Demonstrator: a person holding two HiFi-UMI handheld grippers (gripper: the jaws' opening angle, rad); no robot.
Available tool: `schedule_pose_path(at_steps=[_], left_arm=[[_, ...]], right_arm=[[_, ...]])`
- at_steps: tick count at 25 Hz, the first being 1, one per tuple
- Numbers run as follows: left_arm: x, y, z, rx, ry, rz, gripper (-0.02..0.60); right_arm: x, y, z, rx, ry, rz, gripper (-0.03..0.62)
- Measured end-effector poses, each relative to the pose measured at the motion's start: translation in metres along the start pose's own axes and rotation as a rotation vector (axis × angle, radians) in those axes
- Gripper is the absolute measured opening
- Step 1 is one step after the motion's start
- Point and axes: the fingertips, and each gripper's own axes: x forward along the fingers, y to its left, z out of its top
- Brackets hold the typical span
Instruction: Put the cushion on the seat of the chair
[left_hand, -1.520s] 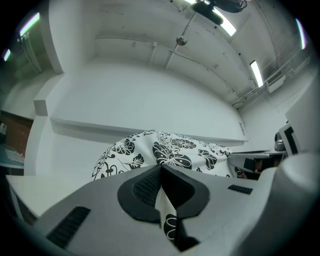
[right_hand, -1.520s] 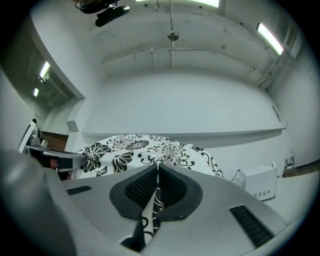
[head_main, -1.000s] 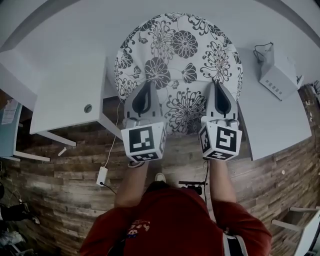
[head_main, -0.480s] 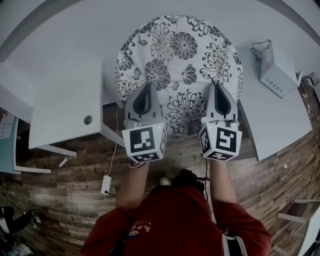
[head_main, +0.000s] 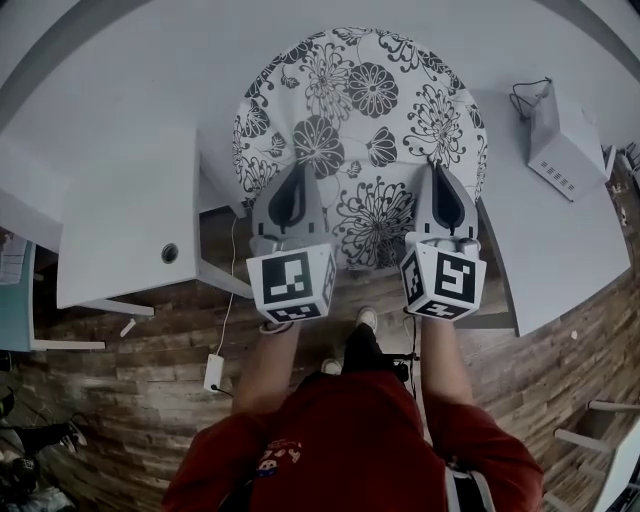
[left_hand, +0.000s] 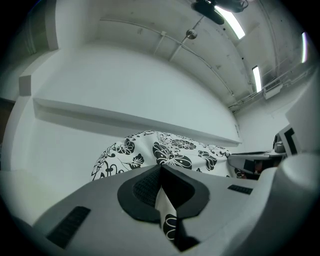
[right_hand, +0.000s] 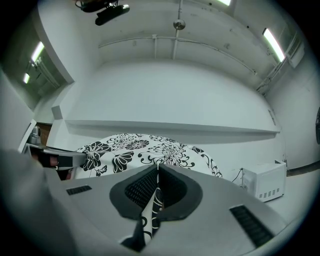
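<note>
A round white cushion (head_main: 360, 110) with black flower print hangs in the air in front of me, held by its near edge. My left gripper (head_main: 294, 172) is shut on the cushion's left part and my right gripper (head_main: 441, 172) is shut on its right part. In the left gripper view the cushion (left_hand: 170, 150) bulges beyond the left gripper (left_hand: 161, 171), with a fold of printed cloth pinched between the jaws. The right gripper view shows the same: the cushion (right_hand: 145, 147) lies past the right gripper (right_hand: 156, 171), cloth nipped between the pads. No chair seat shows clearly.
A white table (head_main: 120, 230) with a cable hole stands at the left, another white table (head_main: 545, 250) at the right with a white box (head_main: 565, 150) and its cable on it. Below is a wooden floor (head_main: 130, 420) with a small adapter (head_main: 212, 372). White frame parts (head_main: 610, 450) show at the lower right edge.
Both grippers keep their hold on the cushion. The tables and floor have shifted a little in the head view, a foot has stepped forward, and both gripper views have tilted slightly.
</note>
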Motion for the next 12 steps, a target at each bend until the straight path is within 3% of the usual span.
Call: schedule_pose_path(at_steps=[12], left_arm=[[0.0008, 0.0023, -0.0031, 0.01, -0.008, -0.006, 0.029]], right_arm=[[-0.0009, 0.002, -0.0022, 0.002, -0.013, -0.006, 0.029]])
